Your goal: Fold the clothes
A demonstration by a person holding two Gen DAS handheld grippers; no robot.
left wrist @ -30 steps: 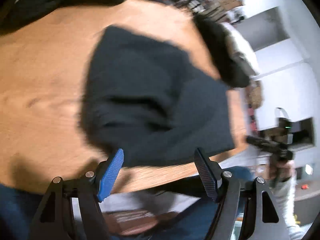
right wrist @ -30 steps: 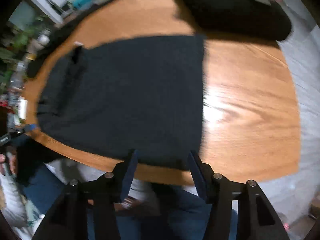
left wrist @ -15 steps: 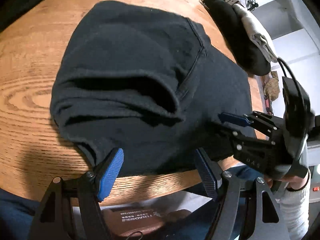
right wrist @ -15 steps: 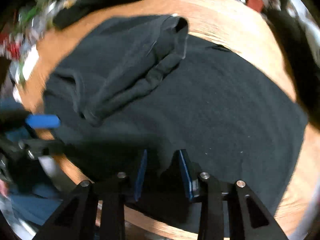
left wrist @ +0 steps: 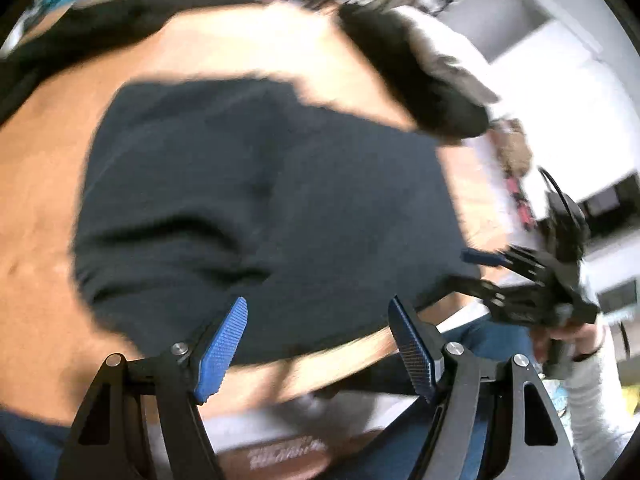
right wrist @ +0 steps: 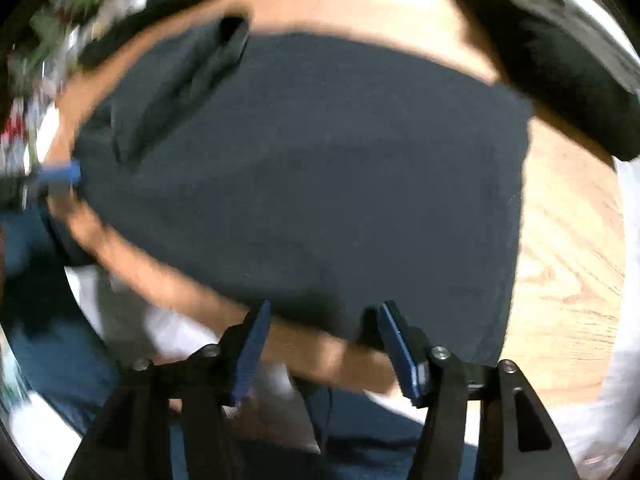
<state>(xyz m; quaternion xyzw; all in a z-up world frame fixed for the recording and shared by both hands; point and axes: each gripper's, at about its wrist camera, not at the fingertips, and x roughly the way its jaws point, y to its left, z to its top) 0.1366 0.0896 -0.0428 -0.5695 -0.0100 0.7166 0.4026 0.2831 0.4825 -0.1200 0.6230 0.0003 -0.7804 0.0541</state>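
A dark navy garment (left wrist: 256, 200) lies spread flat over the middle of the wooden tabletop (left wrist: 48, 184), its near hem running along the tabletop's near edge, where the person stands in blue jeans. In the right wrist view a bunched sleeve or fold (right wrist: 180, 92) sits on top of the garment toward the far left corner. A second pile of dark and pale clothes (left wrist: 432, 80) rests at the tabletop's far right edge, just beside the garment's far corner.

The left tool (left wrist: 318, 344) hangs above the near hem with its blue pads wide apart and nothing between them. The right tool (right wrist: 320, 344) is also over the near edge, toward the garment's right side; its jaws are opening, and the hem lies in the gap below them without either pad pressing on it. From the left wrist view the right tool (left wrist: 476, 268) shows at the garment's near right corner, held by a hand (left wrist: 568, 336) in a white sleeve. Both views are blurred by motion.
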